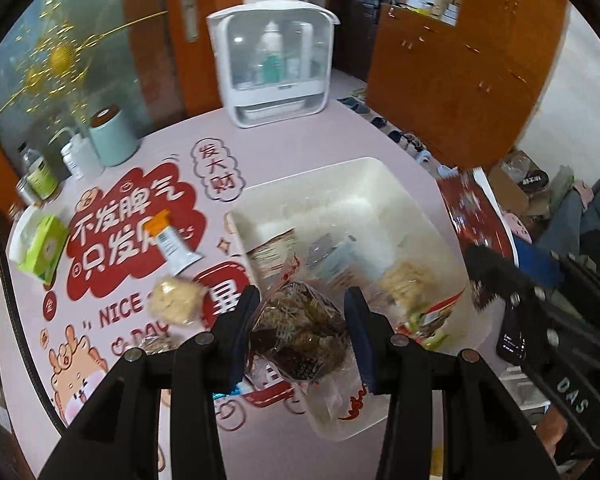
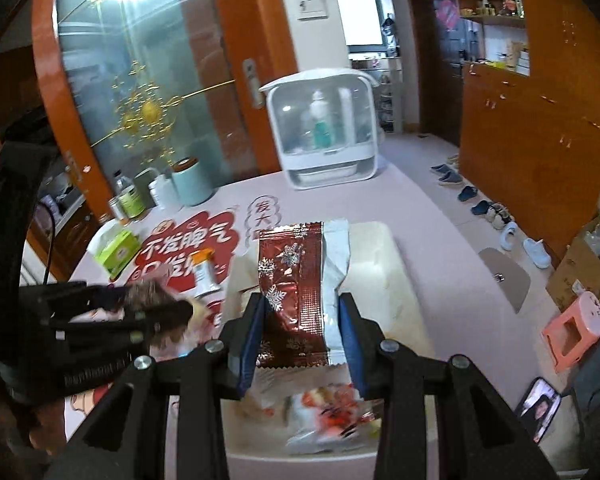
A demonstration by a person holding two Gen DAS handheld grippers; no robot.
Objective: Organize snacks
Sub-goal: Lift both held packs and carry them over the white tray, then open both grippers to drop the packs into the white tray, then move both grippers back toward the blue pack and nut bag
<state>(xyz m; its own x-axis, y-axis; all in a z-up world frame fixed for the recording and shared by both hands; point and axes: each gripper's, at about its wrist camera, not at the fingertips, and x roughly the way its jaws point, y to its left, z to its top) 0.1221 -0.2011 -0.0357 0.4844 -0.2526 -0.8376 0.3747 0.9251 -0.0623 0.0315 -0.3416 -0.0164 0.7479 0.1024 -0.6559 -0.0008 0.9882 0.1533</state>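
My left gripper is shut on a clear bag of dark brown snacks and holds it over the near left corner of the cream bin. The bin holds several snack packets. My right gripper is shut on a red foil packet with snowflakes, held above the same bin; that packet also shows in the left wrist view. On the table lie a round pale snack and an orange-capped tube.
A white cabinet with bottles stands at the table's far side. A mint canister, jars and a green box sit at the far left. Shoes and a pink stool are on the floor at right.
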